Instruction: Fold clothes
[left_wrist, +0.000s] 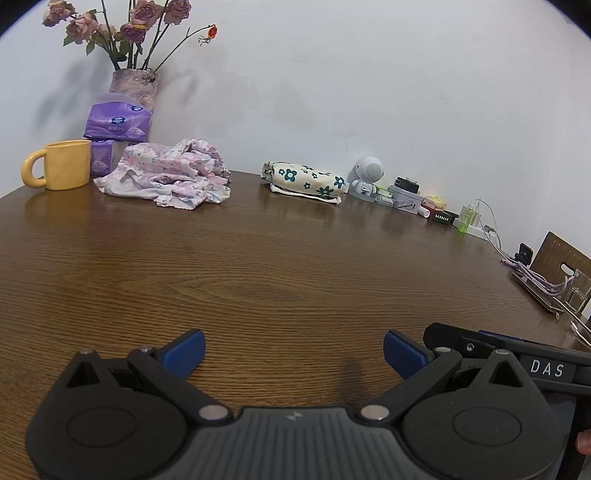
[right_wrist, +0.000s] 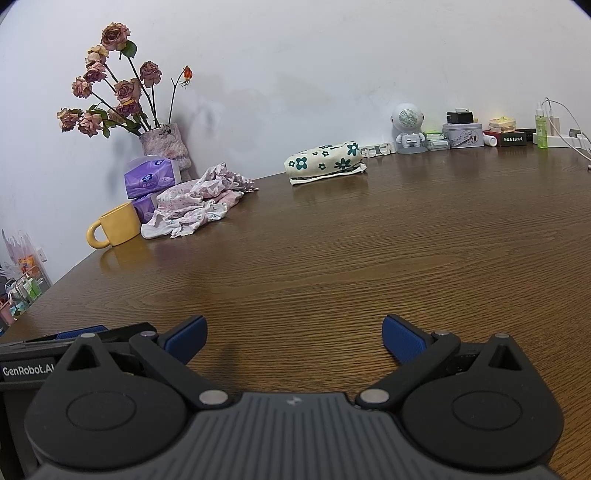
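Jaws of left gripper (left_wrist: 294, 352) and right gripper (right_wrist: 294, 338) spread wide, nothing held, crumpled pink floral garment (left_wrist: 170, 177) seen at 11 o'clock on desk (left_wrist: 280, 266), folded flowered cloth (left_wrist: 306, 179) at 12 o'clock.

On the table (left_wrist: 295, 266): two garments, crumpled pink (left_wrist: 170, 177) and folded floral (left_wrist: 306, 181), one yellow mug (left_wrist: 61, 170), two tissue packs (left_wrist: 118, 120).

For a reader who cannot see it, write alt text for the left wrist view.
An open left gripper hovers above a brown wooden table, holding nothing. A crumpled pink floral garment lies by the far wall beside a yellow mug.
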